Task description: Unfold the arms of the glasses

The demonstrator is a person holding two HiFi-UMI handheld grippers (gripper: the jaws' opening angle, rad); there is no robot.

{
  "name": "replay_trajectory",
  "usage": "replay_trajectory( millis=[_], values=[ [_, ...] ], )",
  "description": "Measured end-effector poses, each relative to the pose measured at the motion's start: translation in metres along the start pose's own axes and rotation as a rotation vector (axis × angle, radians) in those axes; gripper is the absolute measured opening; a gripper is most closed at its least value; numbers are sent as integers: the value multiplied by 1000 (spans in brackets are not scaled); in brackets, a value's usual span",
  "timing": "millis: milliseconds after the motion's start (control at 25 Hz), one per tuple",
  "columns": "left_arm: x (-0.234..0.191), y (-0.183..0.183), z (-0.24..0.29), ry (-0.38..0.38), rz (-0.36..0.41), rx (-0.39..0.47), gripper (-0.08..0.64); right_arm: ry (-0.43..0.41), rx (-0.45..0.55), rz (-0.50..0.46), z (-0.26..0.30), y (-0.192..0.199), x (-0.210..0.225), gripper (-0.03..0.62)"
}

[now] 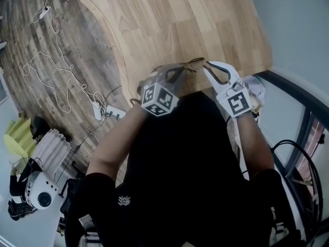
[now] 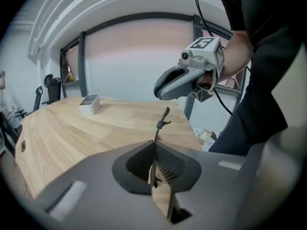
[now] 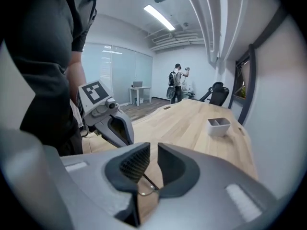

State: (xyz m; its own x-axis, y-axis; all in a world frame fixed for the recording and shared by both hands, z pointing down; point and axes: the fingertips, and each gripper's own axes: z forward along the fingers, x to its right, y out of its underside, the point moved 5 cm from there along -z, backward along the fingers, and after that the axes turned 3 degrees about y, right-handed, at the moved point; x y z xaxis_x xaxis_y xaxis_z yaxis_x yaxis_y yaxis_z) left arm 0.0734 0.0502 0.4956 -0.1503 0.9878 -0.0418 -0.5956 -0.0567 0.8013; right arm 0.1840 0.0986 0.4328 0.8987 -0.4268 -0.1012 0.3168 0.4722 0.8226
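Observation:
The glasses (image 1: 191,64) are thin and dark-rimmed, held just above the near edge of the wooden table (image 1: 180,19) between both grippers. My left gripper (image 1: 177,72) is shut on them. In the left gripper view a slim dark piece of the glasses (image 2: 162,123) stands up out of the closed jaws of the left gripper (image 2: 154,147). My right gripper (image 1: 206,64) meets the glasses from the right. In its own view the right gripper (image 3: 153,159) has its jaws nearly together, and a thin wire arm of the glasses (image 3: 146,185) is pinched low between them.
A small white tray (image 2: 89,104) stands farther back on the table, also seen as the white tray (image 3: 218,126) in the right gripper view. On the floor to the left lie a power strip (image 1: 108,109) and loose cables. A person (image 3: 176,87) stands far across the room.

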Motion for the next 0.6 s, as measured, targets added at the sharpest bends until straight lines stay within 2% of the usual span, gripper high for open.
replay_trajectory(
  millis=[120,280,400,600],
  values=[
    [1,2,-7,-14,-13,33,14,-9,-99,-1,10,23,1,49],
    [0,7,-16,-40,-33,63,14,-120,-215,-35,41,51,-22,49],
    [0,14,-21,-57,-53,74,14,-169,-274,-10,56,69,-37,49],
    [1,24,-33,-95,-84,84,14,-161,-374,48,68,96,-42,49]
  ],
)
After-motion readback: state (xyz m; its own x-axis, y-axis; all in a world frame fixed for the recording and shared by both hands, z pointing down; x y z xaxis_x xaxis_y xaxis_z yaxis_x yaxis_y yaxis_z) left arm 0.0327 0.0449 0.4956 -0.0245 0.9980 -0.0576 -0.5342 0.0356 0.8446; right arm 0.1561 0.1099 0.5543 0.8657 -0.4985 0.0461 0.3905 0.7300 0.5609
